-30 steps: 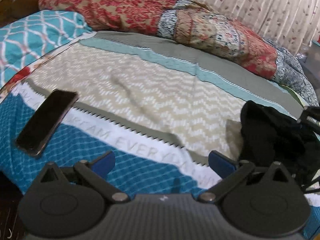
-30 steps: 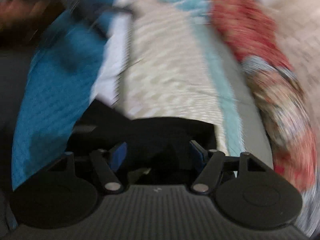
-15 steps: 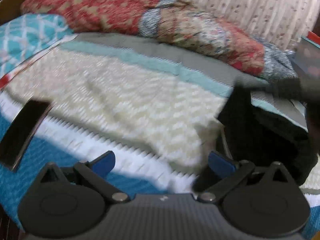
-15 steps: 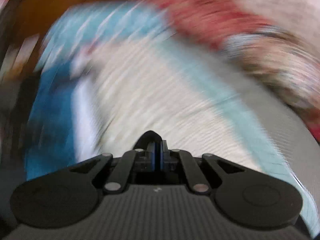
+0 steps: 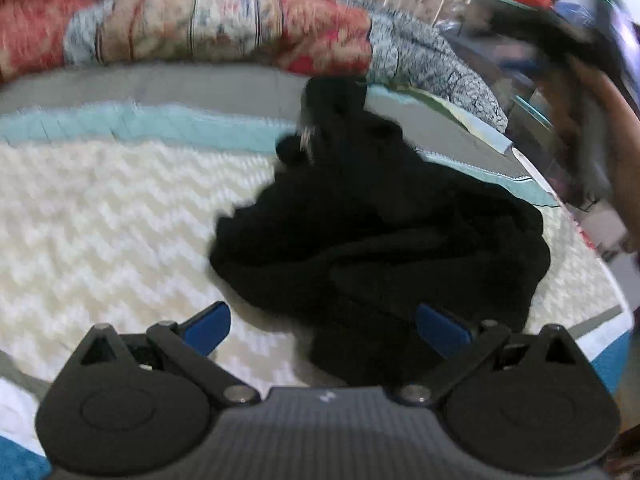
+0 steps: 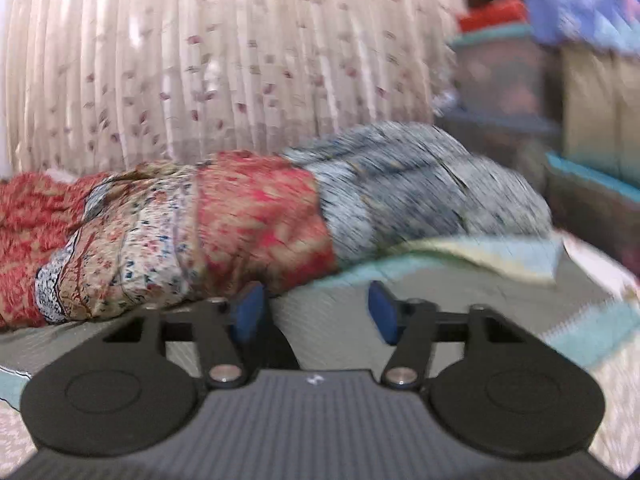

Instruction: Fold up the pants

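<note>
The black pants (image 5: 384, 232) lie in a crumpled heap on the bed, in the middle right of the left wrist view. My left gripper (image 5: 324, 326) is open and empty, its blue pads just short of the heap's near edge, the right pad over black cloth. My right gripper (image 6: 316, 312) is open and empty, held above the bedspread and pointing at the rolled quilt; the pants do not show in its view.
A rolled red, cream and blue patterned quilt (image 6: 224, 232) lies along the far side of the bed below a pleated curtain (image 6: 224, 56). The chevron bedspread (image 5: 100, 220) covers the bed. Stacked boxes and cloth (image 6: 540, 72) stand at the right.
The right gripper was shut on black cloth half a second ago; now it is open, empty and swung toward the quilt. The left gripper has swung right, bringing the pants to centre; the phone has left view.
</note>
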